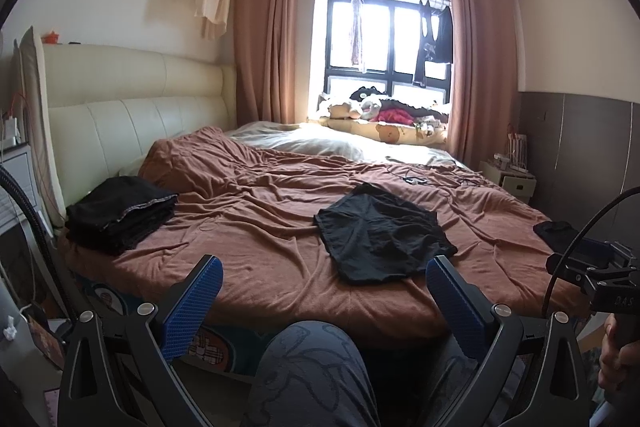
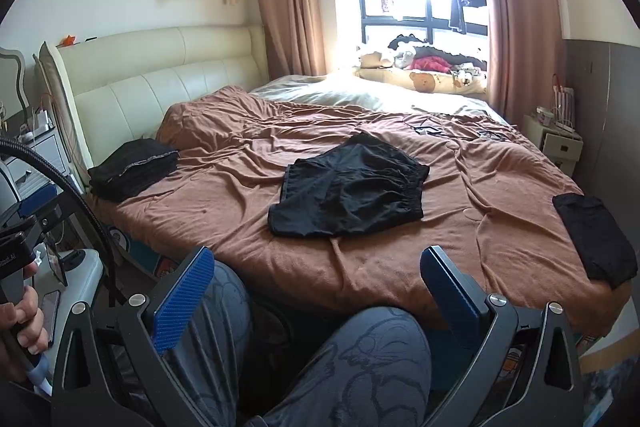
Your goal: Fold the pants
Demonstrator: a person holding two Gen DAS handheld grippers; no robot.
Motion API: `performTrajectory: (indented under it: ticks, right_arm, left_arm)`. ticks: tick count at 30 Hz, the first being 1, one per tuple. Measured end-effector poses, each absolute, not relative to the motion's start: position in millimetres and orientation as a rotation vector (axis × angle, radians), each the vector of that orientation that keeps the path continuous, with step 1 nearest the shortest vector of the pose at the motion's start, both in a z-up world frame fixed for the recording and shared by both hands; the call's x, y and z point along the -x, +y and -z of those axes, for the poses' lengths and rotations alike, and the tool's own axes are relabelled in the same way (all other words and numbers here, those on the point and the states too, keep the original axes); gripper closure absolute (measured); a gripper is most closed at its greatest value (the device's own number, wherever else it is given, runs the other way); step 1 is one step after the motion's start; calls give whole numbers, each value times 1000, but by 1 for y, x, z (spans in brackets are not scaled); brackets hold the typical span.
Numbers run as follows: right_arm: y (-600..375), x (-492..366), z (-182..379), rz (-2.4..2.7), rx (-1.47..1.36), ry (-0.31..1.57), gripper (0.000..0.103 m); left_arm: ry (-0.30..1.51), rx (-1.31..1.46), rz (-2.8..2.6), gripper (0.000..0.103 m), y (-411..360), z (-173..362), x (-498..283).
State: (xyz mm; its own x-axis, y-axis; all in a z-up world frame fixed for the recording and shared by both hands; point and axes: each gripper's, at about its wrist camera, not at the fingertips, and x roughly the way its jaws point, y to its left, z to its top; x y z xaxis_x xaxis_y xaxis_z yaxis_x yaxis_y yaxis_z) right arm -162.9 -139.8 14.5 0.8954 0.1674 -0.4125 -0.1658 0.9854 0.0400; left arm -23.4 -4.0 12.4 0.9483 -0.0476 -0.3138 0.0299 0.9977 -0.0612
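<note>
A pair of black shorts (image 1: 384, 233) lies spread flat on the brown blanket (image 1: 256, 227), near the bed's front edge; it also shows in the right wrist view (image 2: 348, 187). My left gripper (image 1: 324, 275) is open and empty, held back from the bed above the person's knee, with the shorts ahead and slightly right. My right gripper (image 2: 318, 267) is open and empty, also short of the bed edge, with the shorts straight ahead. Neither gripper touches the cloth.
A stack of folded black clothes (image 1: 120, 217) sits at the left by the cream headboard (image 1: 132, 99). Another folded black garment (image 2: 596, 239) lies at the bed's right edge. A phone and cables (image 1: 416, 180) lie farther back. The person's knees (image 2: 360, 359) are below the grippers. A nightstand (image 1: 508, 179) stands at the right.
</note>
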Motion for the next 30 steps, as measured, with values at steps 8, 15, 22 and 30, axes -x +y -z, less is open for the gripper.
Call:
performTrajectory:
  ticks: [8,15,22,30]
  right_arm:
    - [-141,163,-12,-173,-9,424,0]
    - [-145,155,-9,-169,-20,429,0]
    - [-145,141,-5,-202,-20,446,0]
    - [-163,114,2,-208,-60,463,0]
  left_arm:
    - [321,59,36,1,-5,-12,23]
    - [325,53,23,1,-1,-9,18]
    - [329,61,32,1,1,-7,4]
    - [376,76,49,1,1,2,-27]
